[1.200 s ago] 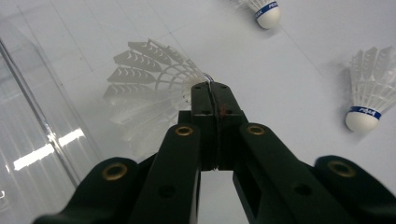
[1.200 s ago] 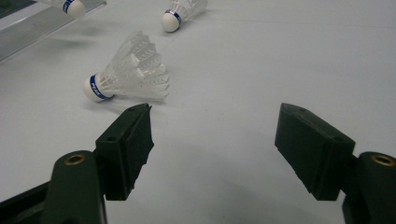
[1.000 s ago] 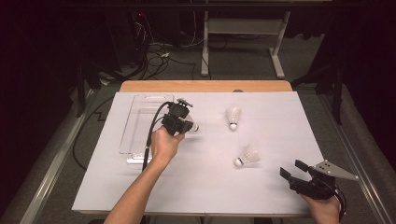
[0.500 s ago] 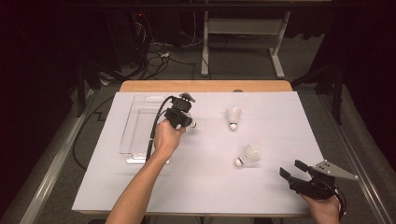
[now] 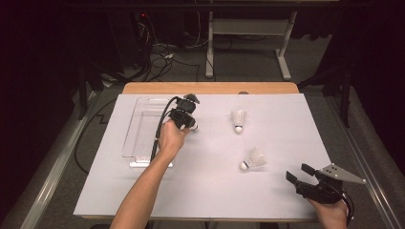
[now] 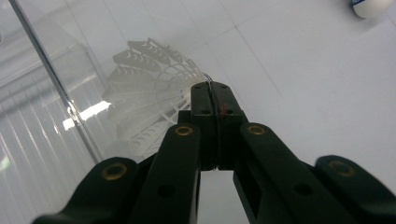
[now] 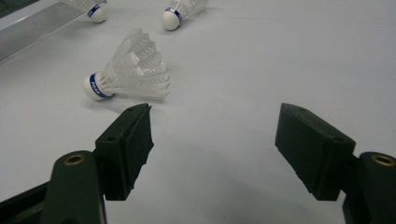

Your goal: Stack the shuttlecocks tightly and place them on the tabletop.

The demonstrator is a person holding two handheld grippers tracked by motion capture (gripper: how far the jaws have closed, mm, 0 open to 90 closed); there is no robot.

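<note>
My left gripper (image 5: 189,123) is beside the right edge of a clear plastic tray (image 5: 143,129), shut on a white shuttlecock (image 6: 149,93) by the rim of its feather skirt. The left gripper (image 6: 211,93) holds it just above the white sheet, next to the tray's wall (image 6: 56,79). Two more shuttlecocks lie on the sheet, one at centre right (image 5: 238,119) and one nearer me (image 5: 253,159). My right gripper (image 5: 297,171) stands open at the front right. The right gripper (image 7: 215,144) has the nearer shuttlecock (image 7: 130,70) just beyond its left jaw.
A white sheet (image 5: 210,191) covers most of the wooden table (image 5: 210,88). A black cable (image 5: 160,129) trails from the left gripper across the tray. Behind the table are a dark floor, cables and a desk frame (image 5: 248,33).
The left gripper has carried its shuttlecock slightly farther from me, along the tray's right edge. The right gripper and the two loose shuttlecocks stayed put.
</note>
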